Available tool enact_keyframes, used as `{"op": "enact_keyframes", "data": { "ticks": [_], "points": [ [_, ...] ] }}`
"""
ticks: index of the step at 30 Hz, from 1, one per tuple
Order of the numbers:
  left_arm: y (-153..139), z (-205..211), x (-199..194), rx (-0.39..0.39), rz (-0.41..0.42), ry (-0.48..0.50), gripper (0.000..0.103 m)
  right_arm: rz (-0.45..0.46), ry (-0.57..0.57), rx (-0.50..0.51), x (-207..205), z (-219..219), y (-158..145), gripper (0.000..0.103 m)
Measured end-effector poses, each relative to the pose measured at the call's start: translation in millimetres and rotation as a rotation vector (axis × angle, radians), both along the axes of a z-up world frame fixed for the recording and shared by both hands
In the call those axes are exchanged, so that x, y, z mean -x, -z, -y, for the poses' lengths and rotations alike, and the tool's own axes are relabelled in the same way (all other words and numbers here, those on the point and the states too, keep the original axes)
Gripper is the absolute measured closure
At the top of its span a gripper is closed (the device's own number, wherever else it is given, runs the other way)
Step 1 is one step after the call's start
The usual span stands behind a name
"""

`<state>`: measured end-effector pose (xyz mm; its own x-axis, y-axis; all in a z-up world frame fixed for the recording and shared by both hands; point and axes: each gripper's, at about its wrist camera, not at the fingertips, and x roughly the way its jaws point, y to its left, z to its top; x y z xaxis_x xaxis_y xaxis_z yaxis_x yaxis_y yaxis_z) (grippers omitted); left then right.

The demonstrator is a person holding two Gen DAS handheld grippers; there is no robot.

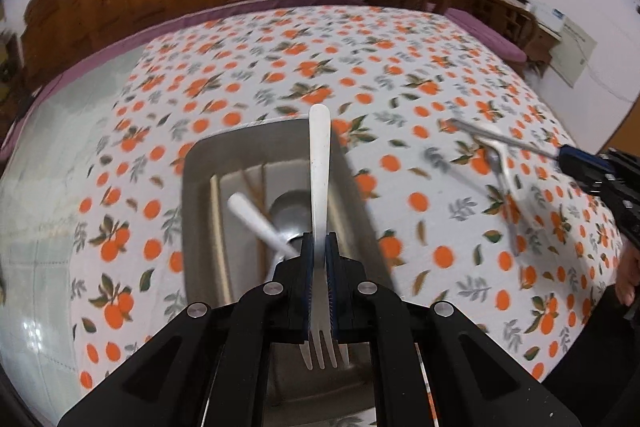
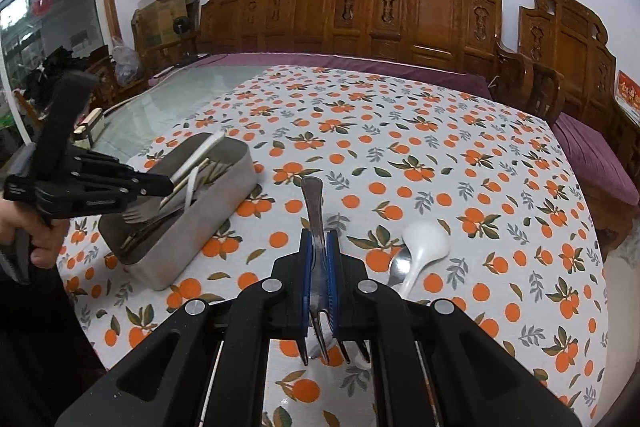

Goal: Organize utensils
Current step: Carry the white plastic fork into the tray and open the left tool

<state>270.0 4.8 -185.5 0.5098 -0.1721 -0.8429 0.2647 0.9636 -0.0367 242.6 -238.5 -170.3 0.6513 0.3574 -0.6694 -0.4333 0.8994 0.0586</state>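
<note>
While left tool (image 1: pixel 320 259) clamps white fork (image 1: pixel 319 163) above metal tray (image 1: pixel 196 163) near bench's left edge, right tool (image 2: pixel 319 255) grips steel fork (image 2: pixel 314 211) over bench middle; white spoon (image 2: pixel 422 243) lies beside, on cloth.

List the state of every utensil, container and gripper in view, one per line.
Left gripper: shut on the white-handled fork.
White-handled fork: held above the tray, tines toward the camera.
Right gripper: shut on the all-metal fork.
All-metal fork: held above the table, tines toward the camera.
Grey rectangular metal tray: on the tablecloth, holding chopsticks and cutlery.
White plastic spoon: lying on the tablecloth.
</note>
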Motion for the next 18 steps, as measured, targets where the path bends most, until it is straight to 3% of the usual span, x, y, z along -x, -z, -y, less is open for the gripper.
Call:
{"op": "enact_keyframes", "data": {
  "ticks": [6, 11, 14, 18],
  "points": [
    [23.1, -9.4, -9.5, -0.020, -0.067, -0.035, 0.097, 0.007, -0.012, 0.001, 2.9, -6.7, -3.4, 0.095],
    [24.4, -14.2, -10.3, -0.019, -0.064, -0.061, 0.096, 0.015, -0.025, 0.007, 6.9, -14.7, -7.5, 0.095],
    [12.3, -18.7, -7.6, -0.012, -0.024, -0.073, 0.078, 0.021, -0.041, 0.010, 9.9, -21.7, -11.8, 0.095],
    [-7.6, -27.4, -5.5, 0.019, 0.031, -0.093, 0.076, 0.028, -0.080, 0.036, 13.1, -43.2, -16.1, 0.095]
  ]
}}
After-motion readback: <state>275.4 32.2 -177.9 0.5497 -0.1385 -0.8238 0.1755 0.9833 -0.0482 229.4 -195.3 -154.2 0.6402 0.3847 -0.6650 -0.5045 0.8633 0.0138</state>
